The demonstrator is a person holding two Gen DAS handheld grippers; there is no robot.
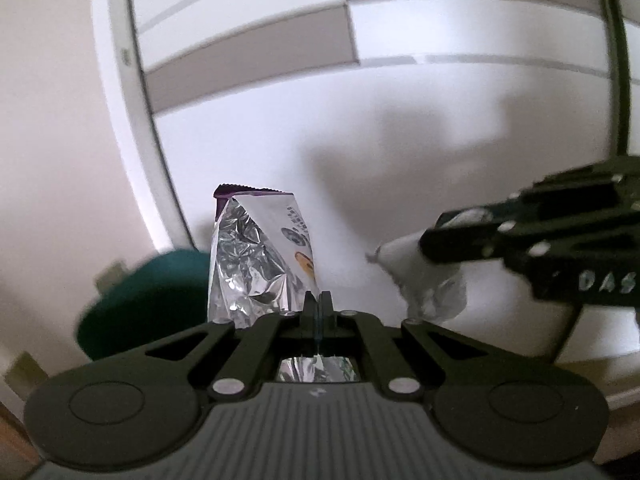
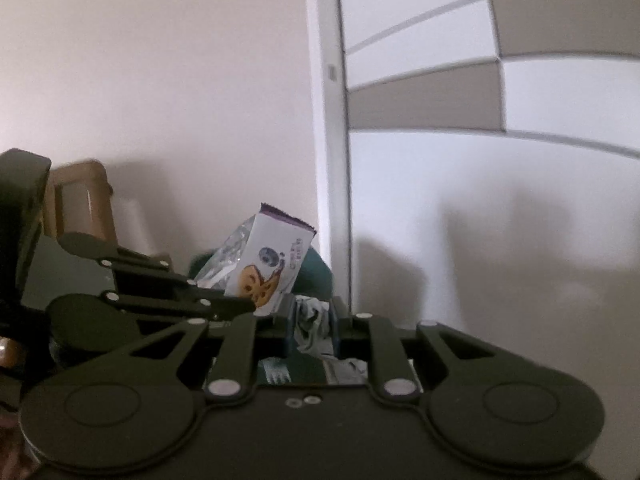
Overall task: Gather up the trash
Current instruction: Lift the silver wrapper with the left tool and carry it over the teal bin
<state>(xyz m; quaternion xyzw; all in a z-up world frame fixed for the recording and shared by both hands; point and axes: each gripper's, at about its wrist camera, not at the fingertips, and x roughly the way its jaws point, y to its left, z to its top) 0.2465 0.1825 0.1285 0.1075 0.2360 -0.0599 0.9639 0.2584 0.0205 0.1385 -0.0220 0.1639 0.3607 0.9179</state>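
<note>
- Left gripper is clamped tight on the snack wrapper, which stands up out of its jaws, foil inside showing, in mid-air in front of the white door.
- Right gripper is pinched on a crumpled tissue, the wad bunched between the jaws.
- Both pieces of trash are up and carried, so the job now is transport: keep each clench firm, keep the two loads apart, and let go only once squarely over a bin.
- The dark green round shape low at left might be that bin, but it's blurred and I can't be sure.
- Left wrist view gives the wrapper's silver lining and the tissue hanging from the other claw.
- Right wrist view gives the printed cookie side instead, plus a wooden chair by the wall.
</note>
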